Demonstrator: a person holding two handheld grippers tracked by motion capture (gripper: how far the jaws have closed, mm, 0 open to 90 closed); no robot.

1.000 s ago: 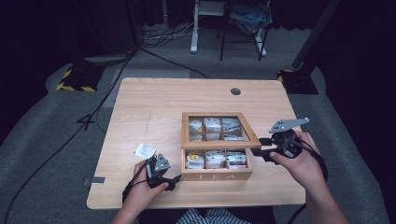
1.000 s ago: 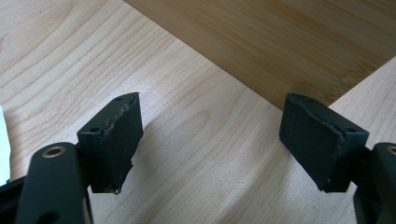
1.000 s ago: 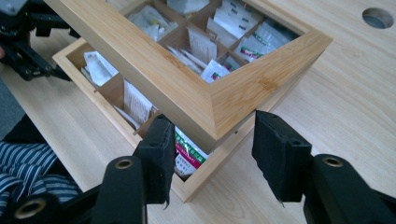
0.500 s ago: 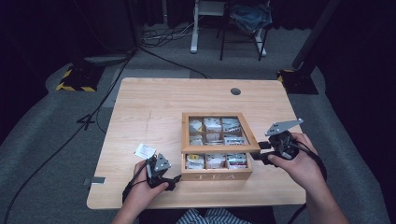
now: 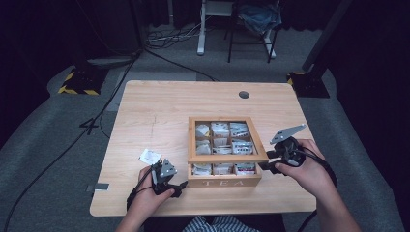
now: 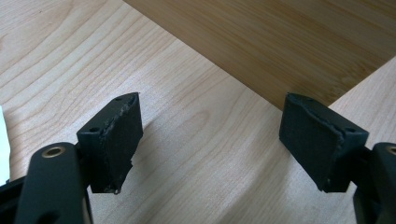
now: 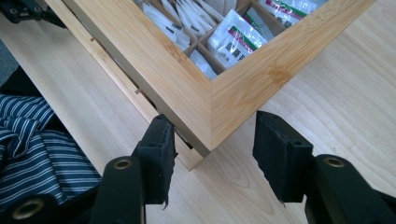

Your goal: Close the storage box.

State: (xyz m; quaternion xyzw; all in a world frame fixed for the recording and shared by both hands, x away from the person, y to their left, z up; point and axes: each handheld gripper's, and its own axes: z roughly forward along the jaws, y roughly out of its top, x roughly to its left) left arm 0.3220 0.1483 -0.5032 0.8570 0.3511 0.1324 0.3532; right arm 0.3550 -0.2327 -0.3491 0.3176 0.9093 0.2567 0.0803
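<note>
Both grippers' fingers apart — right gripper [image 5: 269, 165] now lower, astride lid [image 7: 205, 100] corner.

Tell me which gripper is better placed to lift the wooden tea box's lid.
Right. The right gripper straddles the near right corner of the glass-paned wooden lid, open jaws either side. The left gripper hangs open over bare table, beside the wooden tea box.

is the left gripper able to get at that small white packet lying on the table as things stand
Probably yes. The white packet lies on bare table just beyond the left gripper, whose jaws are open and empty, with nothing between them. The tea box sits off to its side.
</note>
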